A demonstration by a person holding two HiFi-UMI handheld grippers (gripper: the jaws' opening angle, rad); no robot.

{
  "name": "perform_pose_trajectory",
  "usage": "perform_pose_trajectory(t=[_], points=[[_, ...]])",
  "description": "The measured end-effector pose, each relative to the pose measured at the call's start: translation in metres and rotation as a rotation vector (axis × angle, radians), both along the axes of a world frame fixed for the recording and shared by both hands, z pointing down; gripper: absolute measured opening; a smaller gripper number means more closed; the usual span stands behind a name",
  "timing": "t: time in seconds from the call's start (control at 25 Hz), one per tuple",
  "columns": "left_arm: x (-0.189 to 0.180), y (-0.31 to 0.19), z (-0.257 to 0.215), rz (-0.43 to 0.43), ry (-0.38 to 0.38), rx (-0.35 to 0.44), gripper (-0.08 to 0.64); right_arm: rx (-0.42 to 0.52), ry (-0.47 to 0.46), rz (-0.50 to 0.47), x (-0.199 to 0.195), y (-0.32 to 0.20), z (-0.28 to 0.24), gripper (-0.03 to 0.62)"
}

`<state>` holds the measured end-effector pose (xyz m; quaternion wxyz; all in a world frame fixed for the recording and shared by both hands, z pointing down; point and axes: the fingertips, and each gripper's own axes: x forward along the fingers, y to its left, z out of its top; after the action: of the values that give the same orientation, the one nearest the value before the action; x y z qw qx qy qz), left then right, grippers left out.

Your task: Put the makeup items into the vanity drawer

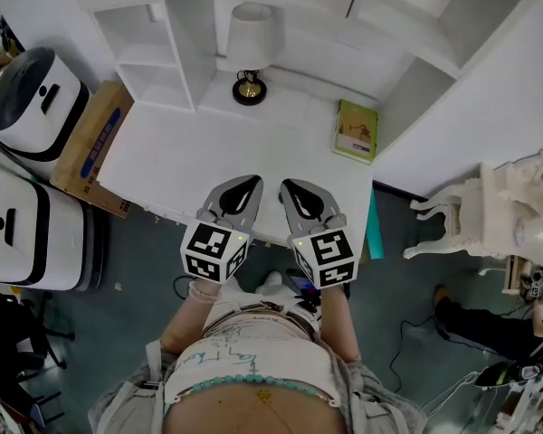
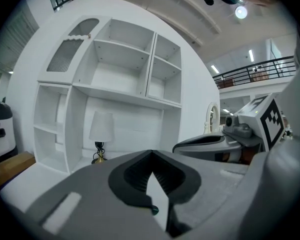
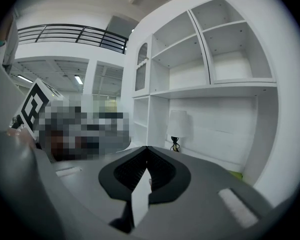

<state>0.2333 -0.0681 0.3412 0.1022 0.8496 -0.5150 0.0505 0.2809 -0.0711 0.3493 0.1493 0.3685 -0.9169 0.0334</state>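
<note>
The white vanity top [image 1: 181, 165] lies below me, and I see no makeup items or open drawer in any view. My left gripper [image 1: 251, 181] and right gripper [image 1: 288, 185] are held side by side over the vanity's front edge, tips pointing at the back shelves. Both are shut with nothing between the jaws. In the left gripper view the left gripper [image 2: 151, 151] has its jaws meeting at the tip, with the right gripper [image 2: 210, 143] beside it. The right gripper [image 3: 146, 148] looks the same in its own view.
A small lamp [image 1: 250, 48] stands at the back of the vanity and a green book [image 1: 356, 131] lies at its right. White open shelves [image 2: 125, 64] rise behind. A cardboard box [image 1: 95, 147] and white appliances [image 1: 27, 98] stand left. An ornate white stool [image 1: 471, 211] stands right.
</note>
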Motion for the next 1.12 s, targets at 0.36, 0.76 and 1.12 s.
perform_pose_trajectory(t=[0.36,0.76,1.12], points=[[-0.022,-0.022,0.003,0.121,0.002,-0.016,0.001,-0.010,0.019,0.120,-0.021,-0.017,0.004,0.028],[-0.035,-0.035,0.012,0.254,-0.005,-0.028,0.001,-0.024,0.052,0.256,-0.027,-0.026,0.014,0.028],[-0.050,-0.038,0.021,0.383,-0.050,-0.045,0.001,-0.022,0.085,0.361,-0.033,-0.033,0.022,0.028]])
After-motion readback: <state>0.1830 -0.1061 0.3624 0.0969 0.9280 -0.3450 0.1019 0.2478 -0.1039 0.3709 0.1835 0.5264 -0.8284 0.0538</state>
